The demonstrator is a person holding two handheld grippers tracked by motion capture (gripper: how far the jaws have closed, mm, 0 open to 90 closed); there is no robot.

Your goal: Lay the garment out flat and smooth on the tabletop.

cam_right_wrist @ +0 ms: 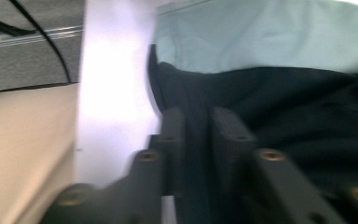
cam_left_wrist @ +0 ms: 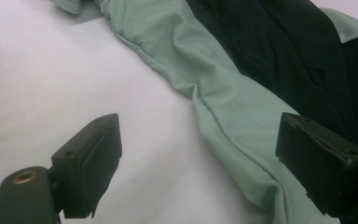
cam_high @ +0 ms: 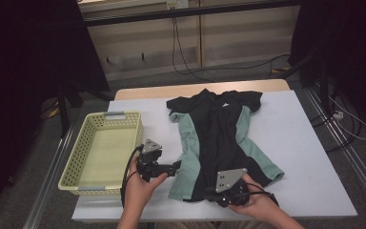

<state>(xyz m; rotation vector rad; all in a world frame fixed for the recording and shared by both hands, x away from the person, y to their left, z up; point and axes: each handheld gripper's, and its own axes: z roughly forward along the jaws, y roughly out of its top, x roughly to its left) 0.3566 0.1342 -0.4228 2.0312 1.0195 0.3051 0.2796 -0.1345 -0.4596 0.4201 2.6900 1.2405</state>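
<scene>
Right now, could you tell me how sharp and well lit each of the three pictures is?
High view: dim, with dark corners, though the shirt and basket read clearly. Left gripper view: sharp and evenly lit, the left gripper open over the green fabric's edge. Right gripper view: blurred, with the white table glaring, and the right gripper shut on dark cloth.
</scene>
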